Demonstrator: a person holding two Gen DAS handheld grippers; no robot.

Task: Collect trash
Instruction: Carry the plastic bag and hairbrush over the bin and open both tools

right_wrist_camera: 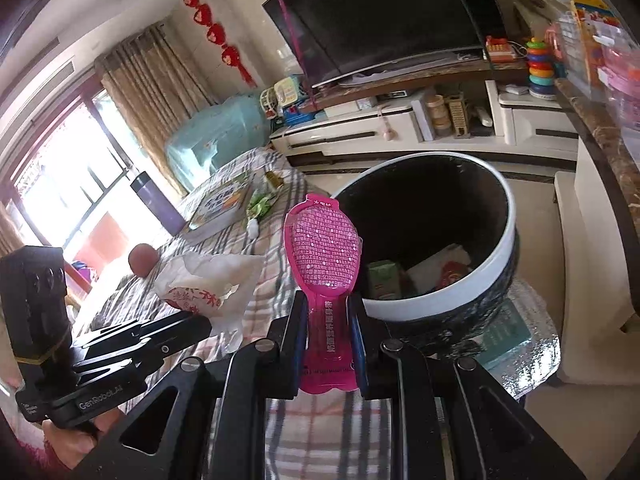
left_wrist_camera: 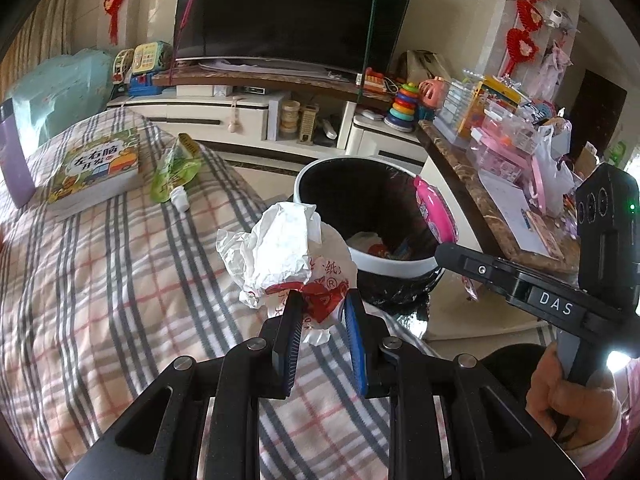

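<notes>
My left gripper (left_wrist_camera: 322, 300) is shut on a crumpled white and red paper wrapper (left_wrist_camera: 280, 256), held above the plaid tablecloth (left_wrist_camera: 100, 280) just short of the trash bin (left_wrist_camera: 396, 270). The bin is round, white-rimmed and lined with a black bag, with some trash inside. My right gripper (right_wrist_camera: 326, 304) is shut on a pink plastic pouch (right_wrist_camera: 324, 248) that stands upright at the bin's (right_wrist_camera: 440, 296) near rim. The pouch (left_wrist_camera: 434, 208) and the right gripper (left_wrist_camera: 452, 250) show at the bin's right edge in the left wrist view. The wrapper (right_wrist_camera: 208, 284) and left gripper (right_wrist_camera: 192, 326) show at the left of the right wrist view.
On the plaid table lie a children's book (left_wrist_camera: 96, 168), a green pouch with a white cap (left_wrist_camera: 174, 172), a purple bottle (right_wrist_camera: 156, 204) and a round reddish fruit (right_wrist_camera: 142, 258). A cluttered marble counter (left_wrist_camera: 480, 200) flanks the bin. A TV stand (left_wrist_camera: 240, 116) with toys stands behind.
</notes>
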